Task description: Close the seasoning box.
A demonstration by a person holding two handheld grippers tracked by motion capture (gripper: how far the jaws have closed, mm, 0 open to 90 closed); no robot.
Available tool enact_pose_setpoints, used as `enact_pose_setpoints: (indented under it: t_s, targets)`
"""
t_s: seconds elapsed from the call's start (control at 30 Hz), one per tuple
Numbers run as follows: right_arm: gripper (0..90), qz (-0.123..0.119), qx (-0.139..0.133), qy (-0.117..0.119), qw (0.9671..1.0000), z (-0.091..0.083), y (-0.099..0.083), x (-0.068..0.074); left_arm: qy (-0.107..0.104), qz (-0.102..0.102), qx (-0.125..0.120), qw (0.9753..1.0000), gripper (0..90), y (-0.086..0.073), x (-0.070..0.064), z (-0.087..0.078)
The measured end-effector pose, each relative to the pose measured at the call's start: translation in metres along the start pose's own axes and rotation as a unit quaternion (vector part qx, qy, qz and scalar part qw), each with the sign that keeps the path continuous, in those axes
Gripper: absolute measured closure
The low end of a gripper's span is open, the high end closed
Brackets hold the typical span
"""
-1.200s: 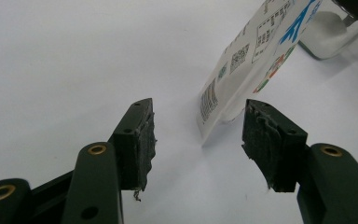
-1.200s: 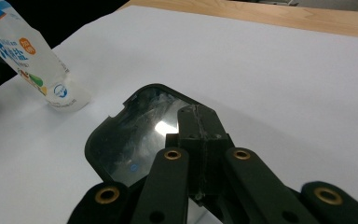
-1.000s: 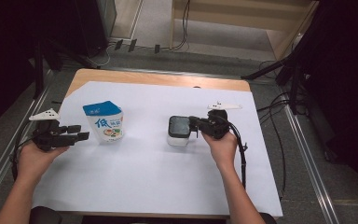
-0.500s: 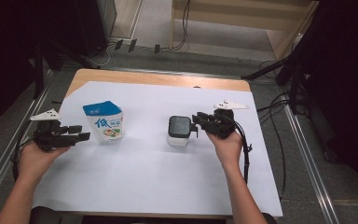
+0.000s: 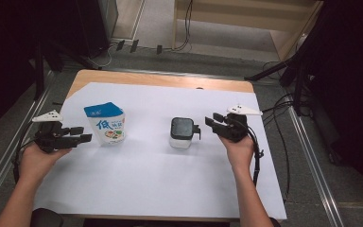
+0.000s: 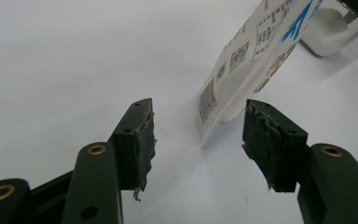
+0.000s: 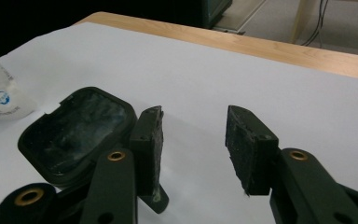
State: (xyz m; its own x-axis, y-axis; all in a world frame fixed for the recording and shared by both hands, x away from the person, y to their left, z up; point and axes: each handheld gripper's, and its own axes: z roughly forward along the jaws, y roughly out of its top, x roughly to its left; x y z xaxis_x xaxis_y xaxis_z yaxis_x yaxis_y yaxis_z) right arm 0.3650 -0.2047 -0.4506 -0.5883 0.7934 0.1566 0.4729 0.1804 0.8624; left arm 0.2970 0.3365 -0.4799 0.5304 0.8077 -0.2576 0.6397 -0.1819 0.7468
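My right gripper [image 5: 211, 124] has just backed off to the right of the box [image 5: 181, 132]; a second ago its jaws sat at the lid tab, and now they stand wide with nothing between them. So the box is released, left mid-table with its black lid on. My left gripper [image 5: 78, 139] holds near the pouch [image 5: 106, 124], jaws wide and empty, the pouch edge just ahead. I judge the pouch is next.

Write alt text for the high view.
A person holds the left gripper, open, beside a standing blue-and-white pouch, and the right gripper, open, beside a black-lidded container on a white sheet.
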Motion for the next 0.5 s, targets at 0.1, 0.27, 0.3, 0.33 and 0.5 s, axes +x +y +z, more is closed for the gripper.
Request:
enact_pose_setpoints:
  t_s: [0.1, 0.27, 0.3, 0.33, 0.5]
  targets:
    - [55.7, 0.004, -0.004, -0.012, 0.9999, -0.004, -0.004, -0.005, -0.002, 0.001, 0.004, 1.0, 44.4, 0.0, 0.001, 0.001]
    - [54.6, 0.016, -0.009, -0.021, 0.9996, -0.014, -0.01, -0.012, -0.001, 0.004, 0.006, 1.0, 44.2, 0.001, 0.002, 0.003]
    - [54.6, 0.017, -0.012, -0.026, 0.9995, -0.017, -0.011, -0.013, -0.001, 0.002, 0.005, 1.0, 44.2, 0.001, 0.002, 0.003]
    - [54.5, 0.019, -0.012, -0.028, 0.9994, -0.018, -0.012, -0.014, 0.0, 0.001, 0.003, 1.0, 44.2, 0.001, 0.002, 0.004]
    - [53.9, 0.026, -0.013, -0.042, 0.9987, -0.027, -0.02, -0.021, -0.004, -0.001, 0.0, 1.0, 44.1, 0.001, 0.003, 0.005]
